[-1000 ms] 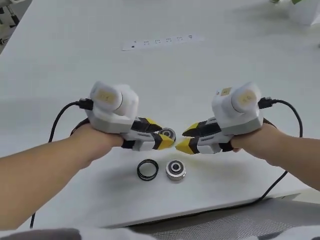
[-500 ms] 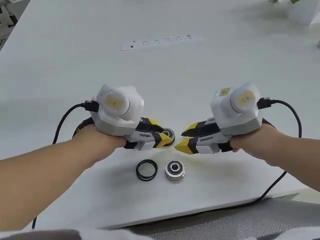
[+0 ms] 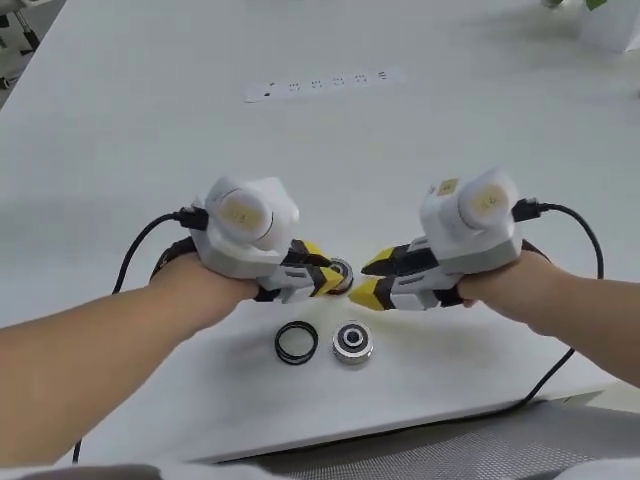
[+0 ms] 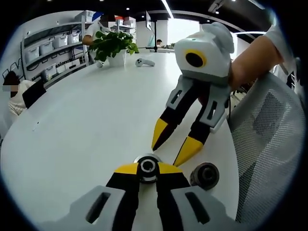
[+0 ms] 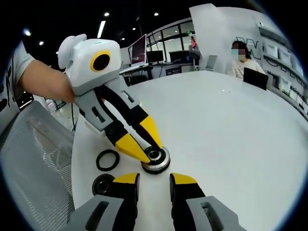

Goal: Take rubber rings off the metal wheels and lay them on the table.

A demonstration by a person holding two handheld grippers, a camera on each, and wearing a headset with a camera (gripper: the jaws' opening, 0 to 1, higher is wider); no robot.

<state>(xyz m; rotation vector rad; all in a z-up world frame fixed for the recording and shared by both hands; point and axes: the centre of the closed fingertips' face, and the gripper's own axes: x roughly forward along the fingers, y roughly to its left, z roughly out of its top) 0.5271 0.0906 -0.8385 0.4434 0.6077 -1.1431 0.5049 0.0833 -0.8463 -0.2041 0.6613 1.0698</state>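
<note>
My left gripper (image 4: 147,169) is shut on a small metal wheel (image 4: 147,165) with a dark band around it, held just above the table. In the head view the left gripper (image 3: 334,280) and its wheel (image 3: 341,268) are at centre. My right gripper (image 3: 366,278) faces it from the right, open, its yellow tips a short way from the wheel (image 5: 155,159). In its own view, the right gripper (image 5: 154,180) has nothing between its jaws. A loose black rubber ring (image 3: 296,342) and a bare metal wheel (image 3: 352,340) lie side by side on the table below the grippers.
The white table (image 3: 420,140) reaches far back, with a white power strip (image 3: 325,84) lying across it. The table's front edge (image 3: 400,425) is close below the ring and wheel. A mesh chair (image 4: 269,144) stands beside the table. A potted plant (image 4: 113,45) is at the far end.
My left hand and gripper body have shifted slightly right and toward me. The jaw tips stay on the wheel. The right gripper, the loose ring and the bare wheel have barely moved.
</note>
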